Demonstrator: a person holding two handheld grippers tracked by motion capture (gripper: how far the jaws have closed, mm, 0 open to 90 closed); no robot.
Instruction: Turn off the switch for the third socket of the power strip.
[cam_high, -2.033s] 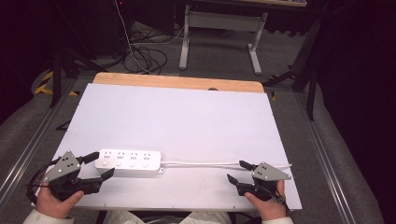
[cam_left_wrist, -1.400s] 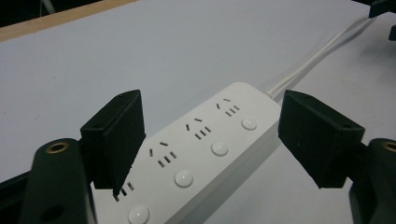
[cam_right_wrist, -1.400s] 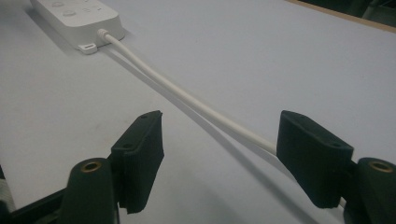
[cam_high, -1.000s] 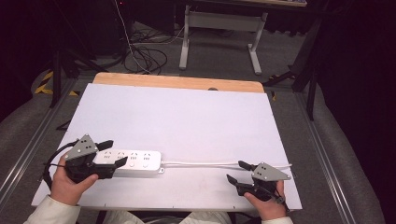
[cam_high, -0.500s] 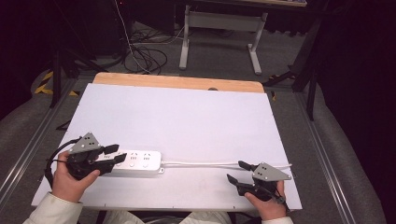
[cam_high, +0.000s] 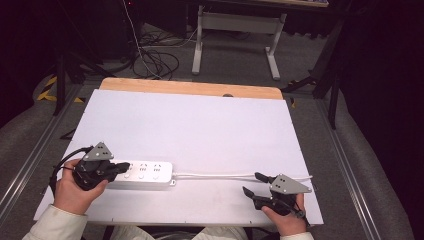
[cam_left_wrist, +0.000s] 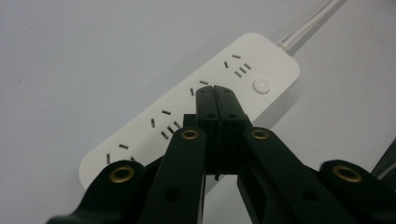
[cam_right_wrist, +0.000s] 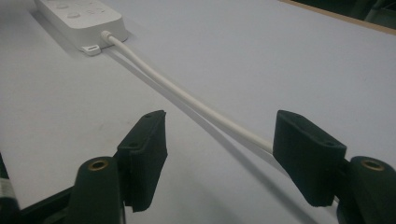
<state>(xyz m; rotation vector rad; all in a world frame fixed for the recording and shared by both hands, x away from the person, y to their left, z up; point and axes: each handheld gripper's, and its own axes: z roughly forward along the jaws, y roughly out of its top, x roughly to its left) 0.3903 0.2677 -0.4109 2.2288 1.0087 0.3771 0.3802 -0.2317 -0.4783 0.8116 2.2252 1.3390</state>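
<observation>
A white power strip lies flat near the front edge of a white tabletop, toward its left side. The left claw, held in a person's left hand, has its jaws pressed together with nothing between them, tips over the strip's socket face. A white cord runs from the strip's right end toward the right claw, whose jaws are spread wide, empty, with the cord passing between them.
</observation>
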